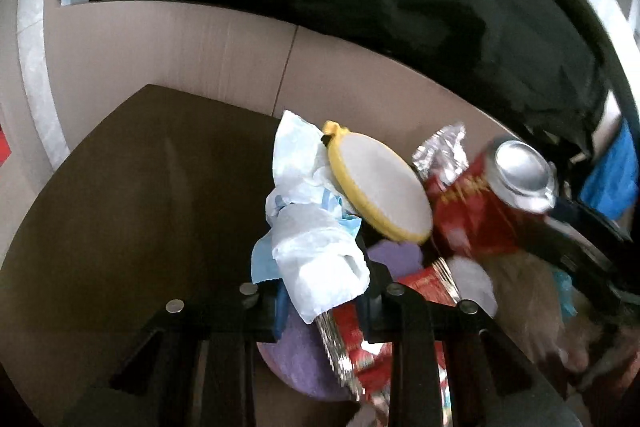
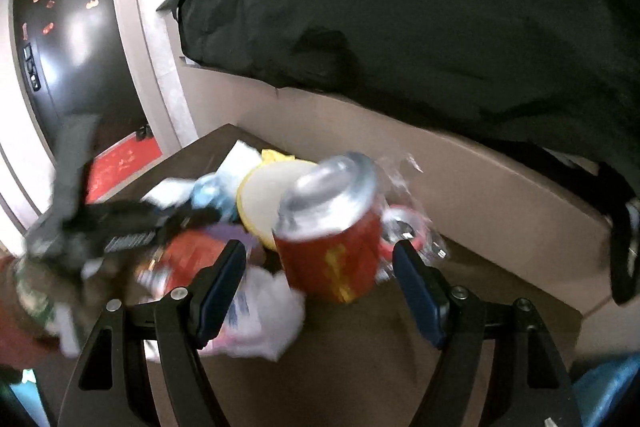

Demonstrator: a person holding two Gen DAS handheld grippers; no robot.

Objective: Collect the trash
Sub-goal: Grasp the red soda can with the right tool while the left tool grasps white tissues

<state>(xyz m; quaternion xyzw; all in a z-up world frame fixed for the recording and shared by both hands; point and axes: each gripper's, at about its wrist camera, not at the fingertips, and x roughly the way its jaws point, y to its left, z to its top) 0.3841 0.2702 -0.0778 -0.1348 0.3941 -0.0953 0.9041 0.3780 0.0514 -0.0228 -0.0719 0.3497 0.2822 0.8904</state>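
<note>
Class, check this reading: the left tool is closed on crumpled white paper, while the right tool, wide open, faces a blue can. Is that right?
Not quite: the can is red, as the right wrist view shows. The left tool does grip the white paper, and the right tool is wide open.

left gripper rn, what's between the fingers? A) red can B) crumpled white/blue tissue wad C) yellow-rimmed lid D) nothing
B: in the left wrist view the left gripper has its fingers around the white and blue tissue wad; the red can and yellow-rimmed lid lie beyond them.
</note>
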